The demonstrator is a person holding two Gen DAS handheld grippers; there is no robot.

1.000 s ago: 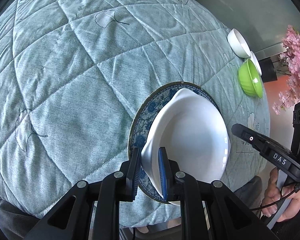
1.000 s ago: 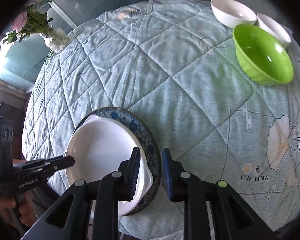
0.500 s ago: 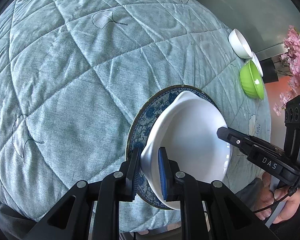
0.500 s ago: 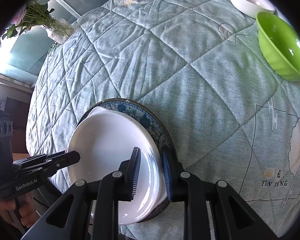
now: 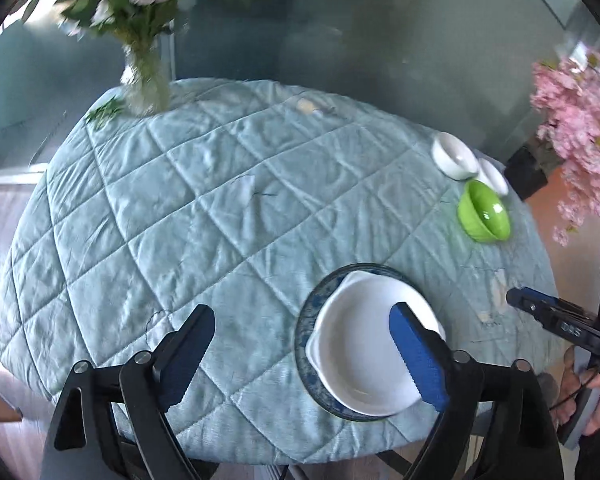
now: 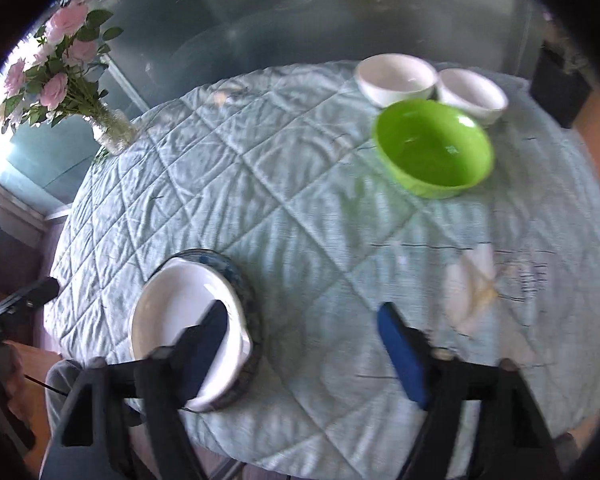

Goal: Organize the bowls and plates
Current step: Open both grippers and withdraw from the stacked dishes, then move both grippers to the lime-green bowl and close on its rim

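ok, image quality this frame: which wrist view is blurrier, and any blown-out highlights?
Right wrist view is blurrier: motion smear over the quilted pale-blue tablecloth and its own open jaws; window at its left edge blown out. Left wrist view mostly sharp, only the vase of pink flowers smeared; white oval dish bright, not clipped. Both fisheye-bowed.

The dish [image 5: 364,344] was white, the plate [image 5: 309,320] blue-patterned, one bowl [image 6: 434,148] green, two bowls [image 6: 396,78] white, the cloth [image 5: 220,220] pale blue-green with diamond quilting, the roses [image 6: 56,80] pink, and the finger pads [image 5: 418,364] blue.
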